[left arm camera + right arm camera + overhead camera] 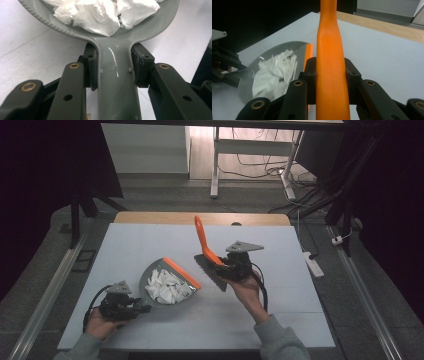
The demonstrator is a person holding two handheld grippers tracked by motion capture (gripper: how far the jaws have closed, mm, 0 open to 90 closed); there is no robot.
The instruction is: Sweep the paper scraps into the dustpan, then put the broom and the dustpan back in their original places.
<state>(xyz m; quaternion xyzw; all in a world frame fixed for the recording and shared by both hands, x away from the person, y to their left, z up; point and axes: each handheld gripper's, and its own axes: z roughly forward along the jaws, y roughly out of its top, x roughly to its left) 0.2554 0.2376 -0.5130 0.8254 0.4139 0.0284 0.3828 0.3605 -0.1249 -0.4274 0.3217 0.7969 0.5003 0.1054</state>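
High view, nearest edge first: the person's two forearms come in over the near edge of the pale grey-blue table top (280,315), with a bare strip of surface between them. The left gripper (142,308) lies low at the near left, its jaws pinched on the handle of the grey plastic dustpan with an orange front lip (150,276); in the left gripper view the pads (91,67) press both sides of that smooth grey handle (117,82). The pan rests on the table just left of centre, its orange lip turned toward the middle. Inside it sits a heap of crumpled white paper scraps (167,286), bunched toward the pan's bowl (97,15).

Just right of centre the right gripper (220,265) is held above the table, jaws clamped on the orange-handled hand brush with dark grey bristles (205,242); the right gripper view shows the pads (310,75) squeezing the orange handle (332,75), which slants up and away. The bristles hang over the surface, a little apart from the pan's lip.

Right of the brush and beyond both tools the top lies open up to the wooden far edge (200,217)
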